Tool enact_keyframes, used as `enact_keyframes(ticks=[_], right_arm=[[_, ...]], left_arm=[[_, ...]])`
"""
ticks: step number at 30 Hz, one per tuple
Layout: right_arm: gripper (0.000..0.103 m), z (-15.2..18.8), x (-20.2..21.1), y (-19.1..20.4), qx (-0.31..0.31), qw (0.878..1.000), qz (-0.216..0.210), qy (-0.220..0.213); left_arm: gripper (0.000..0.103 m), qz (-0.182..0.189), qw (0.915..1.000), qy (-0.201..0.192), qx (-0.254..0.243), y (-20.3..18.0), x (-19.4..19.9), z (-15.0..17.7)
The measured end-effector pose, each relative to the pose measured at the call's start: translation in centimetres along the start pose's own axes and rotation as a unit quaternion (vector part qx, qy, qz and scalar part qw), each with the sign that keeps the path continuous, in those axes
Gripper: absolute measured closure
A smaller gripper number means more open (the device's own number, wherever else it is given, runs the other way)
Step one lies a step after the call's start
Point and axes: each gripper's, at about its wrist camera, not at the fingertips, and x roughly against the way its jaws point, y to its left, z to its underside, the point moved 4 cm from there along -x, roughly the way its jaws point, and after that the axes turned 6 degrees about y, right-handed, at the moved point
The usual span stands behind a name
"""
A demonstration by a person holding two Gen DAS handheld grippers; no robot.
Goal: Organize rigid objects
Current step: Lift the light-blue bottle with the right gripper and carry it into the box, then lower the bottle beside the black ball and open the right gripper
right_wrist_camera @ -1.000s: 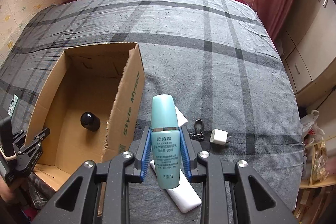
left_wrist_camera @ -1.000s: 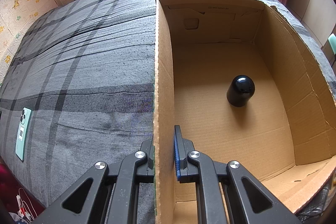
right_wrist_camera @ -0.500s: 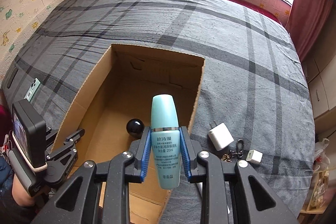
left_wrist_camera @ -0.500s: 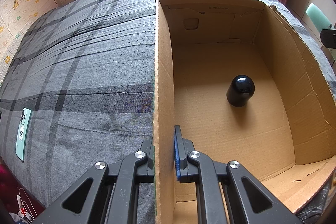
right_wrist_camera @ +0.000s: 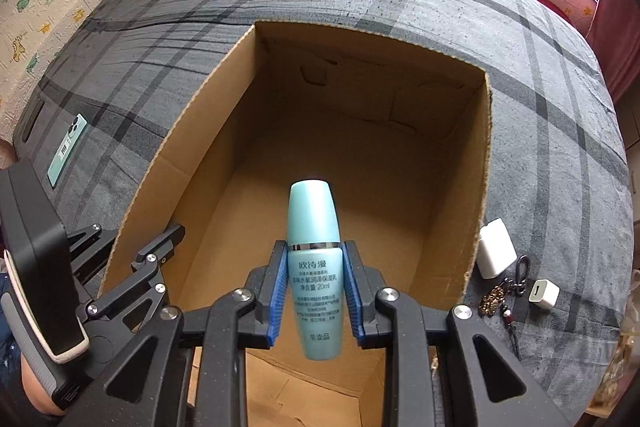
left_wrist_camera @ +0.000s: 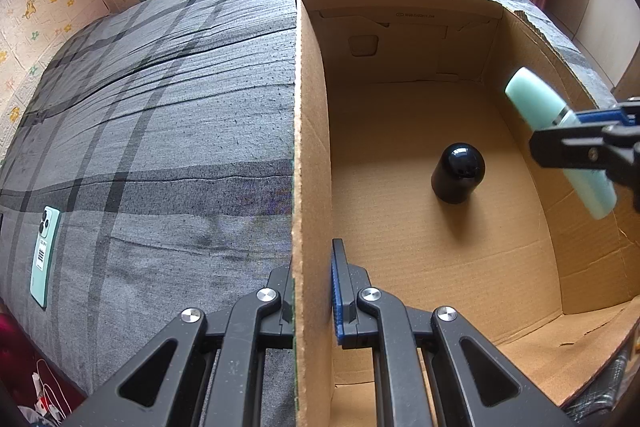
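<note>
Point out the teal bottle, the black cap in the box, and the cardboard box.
teal bottle (right_wrist_camera: 313,223): right wrist view, on its upper body.
black cap (left_wrist_camera: 459,171): left wrist view, on its domed side.
cardboard box (left_wrist_camera: 310,131): left wrist view, on its left wall.

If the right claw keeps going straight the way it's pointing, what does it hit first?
Most likely the bare floor of the cardboard box, reached first by the teal bottle that the right claw grips. Depth is hard to judge.

Left gripper (left_wrist_camera: 312,291) points steeply down, fingers (left_wrist_camera: 340,291) clamped tight on a thin wall. Right gripper (right_wrist_camera: 315,301) points steeply down, fingers (right_wrist_camera: 276,291) pressing a held item.
</note>
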Motion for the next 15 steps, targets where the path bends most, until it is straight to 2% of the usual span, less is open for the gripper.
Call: enact_keyframes(ticks=[15], right_arm=[[0.075, 0.5, -6.8, 1.3, -0.010, 0.995, -0.023, 0.096]], left_arm=[[0.092, 0.000, 1.0000, 0.000, 0.000, -0.1, 0.1, 0.0]])
